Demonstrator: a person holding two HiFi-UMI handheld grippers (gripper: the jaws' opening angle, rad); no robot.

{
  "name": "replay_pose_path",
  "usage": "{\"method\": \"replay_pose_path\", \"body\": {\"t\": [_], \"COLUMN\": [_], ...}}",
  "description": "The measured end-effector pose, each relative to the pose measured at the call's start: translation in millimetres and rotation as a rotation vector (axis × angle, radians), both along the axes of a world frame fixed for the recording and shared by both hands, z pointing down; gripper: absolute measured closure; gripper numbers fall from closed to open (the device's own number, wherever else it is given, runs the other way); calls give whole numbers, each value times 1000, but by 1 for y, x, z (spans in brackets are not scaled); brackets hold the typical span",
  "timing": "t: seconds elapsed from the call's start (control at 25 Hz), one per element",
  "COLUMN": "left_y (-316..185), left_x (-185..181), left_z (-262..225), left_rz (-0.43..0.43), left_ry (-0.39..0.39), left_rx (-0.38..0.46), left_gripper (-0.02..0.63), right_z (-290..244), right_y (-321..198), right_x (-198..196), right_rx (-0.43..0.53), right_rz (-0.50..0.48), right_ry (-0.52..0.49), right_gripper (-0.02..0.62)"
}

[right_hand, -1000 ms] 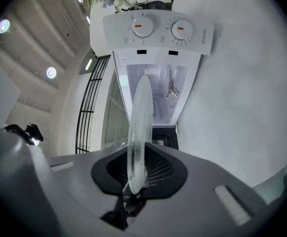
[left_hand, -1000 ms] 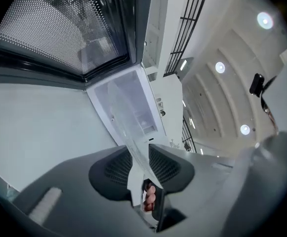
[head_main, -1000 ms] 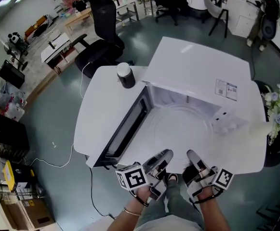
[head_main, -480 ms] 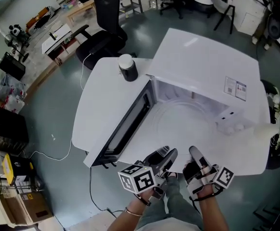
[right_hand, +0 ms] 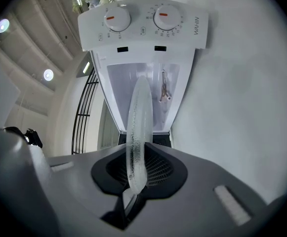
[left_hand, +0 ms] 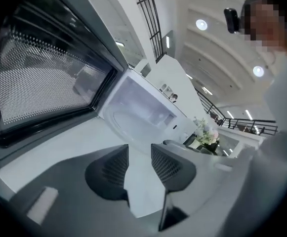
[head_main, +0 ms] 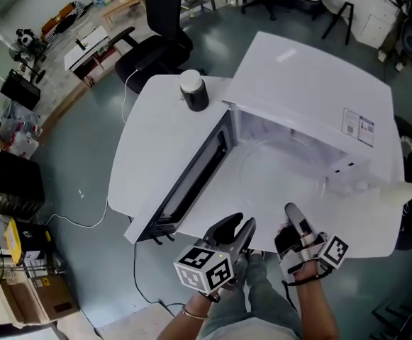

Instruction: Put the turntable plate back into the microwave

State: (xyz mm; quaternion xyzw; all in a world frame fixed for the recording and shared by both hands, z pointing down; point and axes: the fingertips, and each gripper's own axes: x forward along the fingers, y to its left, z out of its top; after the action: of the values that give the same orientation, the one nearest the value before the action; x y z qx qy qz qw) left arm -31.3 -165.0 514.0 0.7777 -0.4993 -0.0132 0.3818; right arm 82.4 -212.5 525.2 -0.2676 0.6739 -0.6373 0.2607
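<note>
While the plate (right_hand: 138, 112) is gripped by its rim in the right tongs (right_hand: 138, 167), level before the open microwave (head_main: 312, 98), the left tongs (left_hand: 139, 157) are shown closing, with nothing between them. Compared with a second earlier, the left tongs are seen rolled and released from the plate.
</note>
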Motion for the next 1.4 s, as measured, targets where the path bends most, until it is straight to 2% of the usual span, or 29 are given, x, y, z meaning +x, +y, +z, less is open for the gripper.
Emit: {"method": "replay_pose_path", "body": {"t": [0.2, 0.36, 0.56, 0.96, 1.4], "left_y": [1, 0, -1, -10, -27], "left_x": [-10, -13, -16, -13, -23], "left_z": [4, 8, 14, 25, 39], "left_rz": [-22, -30, -27, -9, -35], "left_ry": [-115, -143, -154, -135, -136], "left_rx": [25, 35, 30, 20, 1], "left_gripper": [512, 561, 605, 606, 606], "right_z": [5, 9, 12, 18, 25], "right_y": [-8, -18, -30, -62, -94], "right_x": [-5, -7, -8, -9, 0], "right_rx": [-2, 2, 3, 9, 4], "right_rz": [9, 25, 50, 123, 204], "right_ry": [2, -2, 1, 6, -12], "right_gripper": [549, 549, 549, 548, 548]}}
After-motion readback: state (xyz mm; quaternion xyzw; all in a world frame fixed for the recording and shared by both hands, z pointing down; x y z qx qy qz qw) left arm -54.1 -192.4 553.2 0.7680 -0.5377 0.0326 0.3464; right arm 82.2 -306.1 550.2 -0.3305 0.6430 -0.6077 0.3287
